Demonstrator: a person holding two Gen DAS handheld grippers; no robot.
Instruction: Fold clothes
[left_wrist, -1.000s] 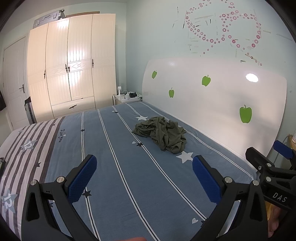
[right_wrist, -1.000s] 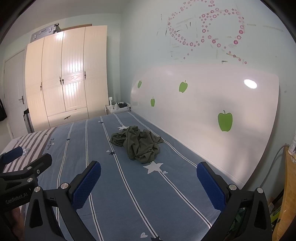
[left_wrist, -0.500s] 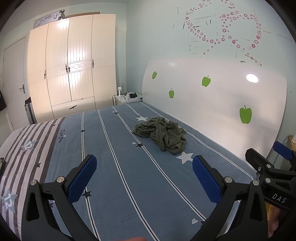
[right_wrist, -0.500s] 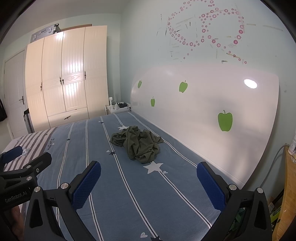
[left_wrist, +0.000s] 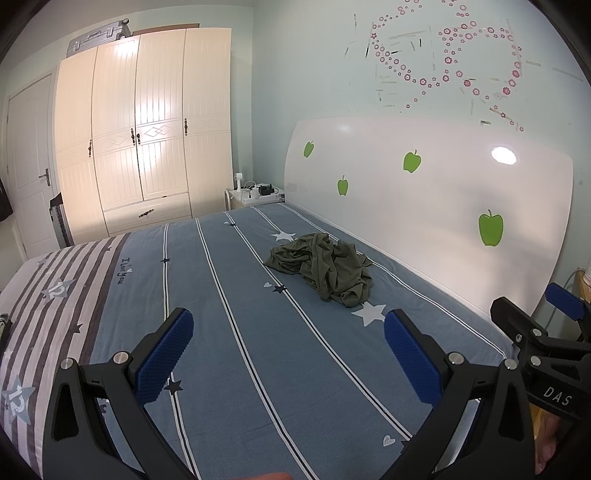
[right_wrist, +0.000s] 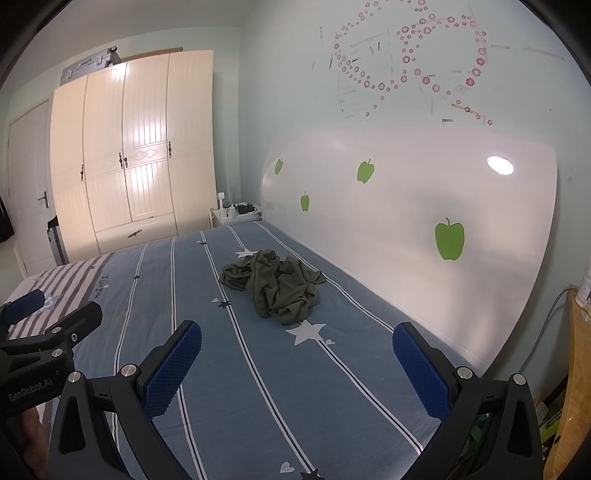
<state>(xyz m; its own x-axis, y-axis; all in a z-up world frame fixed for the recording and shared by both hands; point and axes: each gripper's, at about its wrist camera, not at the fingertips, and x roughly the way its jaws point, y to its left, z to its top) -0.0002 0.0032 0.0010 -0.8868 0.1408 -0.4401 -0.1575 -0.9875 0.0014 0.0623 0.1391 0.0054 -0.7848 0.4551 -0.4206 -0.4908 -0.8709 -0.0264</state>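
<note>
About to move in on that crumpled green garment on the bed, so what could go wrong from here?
1. The olive garment is a tangled heap with no clear edge or corner showing; a pinch may catch several layers and lift a knot.
2. It lies on the blue bedsheet; a low grab could pinch the sheet too.
3. Left gripper and right gripper hang side by side, both open; converging on the small pile, they might collide.

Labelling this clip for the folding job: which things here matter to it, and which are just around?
For the job:
- crumpled olive garment
- bed it lies on
- left gripper, open
- right gripper, open

Just around:
- wardrobe
- suitcase on top
- nightstand with chargers
- headboard
</note>
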